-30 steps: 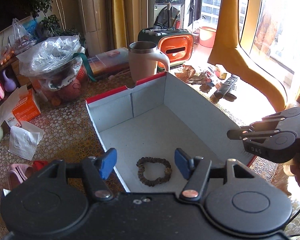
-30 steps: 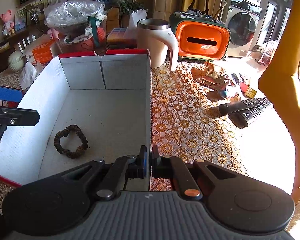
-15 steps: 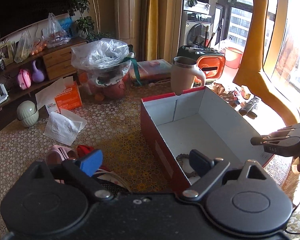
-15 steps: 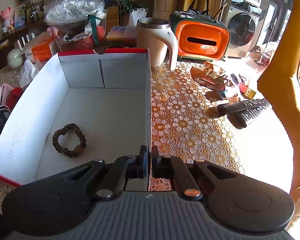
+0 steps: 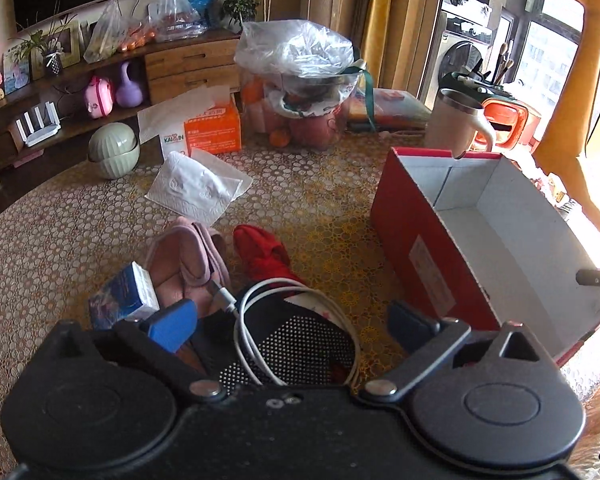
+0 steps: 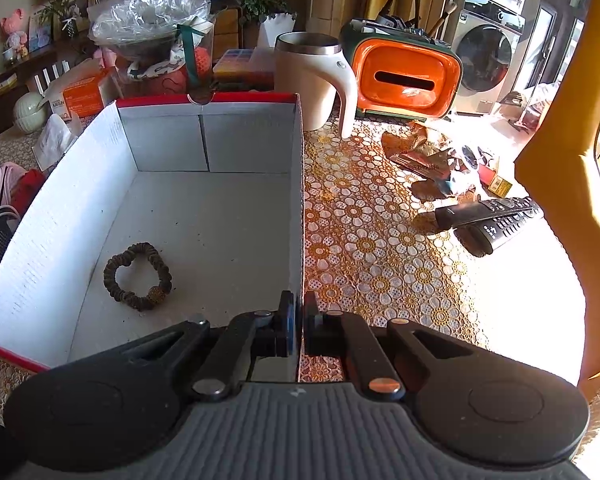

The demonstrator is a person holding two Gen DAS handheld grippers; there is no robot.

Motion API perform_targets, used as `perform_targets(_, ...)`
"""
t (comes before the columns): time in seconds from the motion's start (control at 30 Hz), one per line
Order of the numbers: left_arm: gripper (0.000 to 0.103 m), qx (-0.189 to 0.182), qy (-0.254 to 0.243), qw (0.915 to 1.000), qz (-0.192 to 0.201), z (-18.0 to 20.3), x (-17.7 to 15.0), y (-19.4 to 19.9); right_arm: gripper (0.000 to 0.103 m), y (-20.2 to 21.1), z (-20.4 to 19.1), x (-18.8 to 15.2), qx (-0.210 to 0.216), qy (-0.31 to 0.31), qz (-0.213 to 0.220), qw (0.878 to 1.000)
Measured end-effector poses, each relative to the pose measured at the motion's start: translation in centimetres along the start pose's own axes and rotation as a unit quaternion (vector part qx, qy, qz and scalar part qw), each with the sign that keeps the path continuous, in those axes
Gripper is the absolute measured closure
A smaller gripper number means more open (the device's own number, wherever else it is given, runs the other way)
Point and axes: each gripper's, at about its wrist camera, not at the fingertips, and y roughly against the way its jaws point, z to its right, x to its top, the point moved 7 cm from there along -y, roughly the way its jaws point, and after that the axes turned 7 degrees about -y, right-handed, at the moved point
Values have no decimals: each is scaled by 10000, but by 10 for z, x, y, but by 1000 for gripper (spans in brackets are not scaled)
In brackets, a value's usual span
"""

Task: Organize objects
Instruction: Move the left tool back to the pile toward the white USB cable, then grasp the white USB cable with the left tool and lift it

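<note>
My left gripper (image 5: 290, 326) spread wide over a coiled white cable (image 5: 260, 320) on a black mesh item (image 5: 300, 344), pink slippers (image 5: 188, 256) just beyond, red box (image 5: 440, 248) right, tissue (image 5: 198, 188) far left.

— How's your light?

— Daylight floods in from your right, past the right gripper's fingers (image 6: 312, 328), and blows the table (image 6: 512, 300) there to white glare.

— And left?

— Dimmer. Beyond your left fingers (image 5: 172, 326) the shelf looks soft, perhaps from fisheye stretch. Straight lines bow at every edge, and the box (image 6: 204, 208) interior stays evenly lit.
</note>
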Motion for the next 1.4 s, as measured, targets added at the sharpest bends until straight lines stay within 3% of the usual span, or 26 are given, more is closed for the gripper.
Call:
perform_targets(0.3, 10, 209, 221, 9994, -175, -23, -25, -29, 98, -3, -2, -2, -43, 50, -51, 10000)
perform_targets(0.87, 63, 271, 140, 9992, -249, -19, -30, -52, 98, -7, -2, -4, -65, 79, -119, 9999)
perform_targets(1.2, 71, 170, 259, 9988, -376, -21, -31, -62, 98, -7, -2, -4, -66, 81, -121, 9999)
perform_targets(1.4, 94, 22, 396, 9987, -318, -22, -30, -58, 98, -7, -2, -4, -67, 82, -118, 9999)
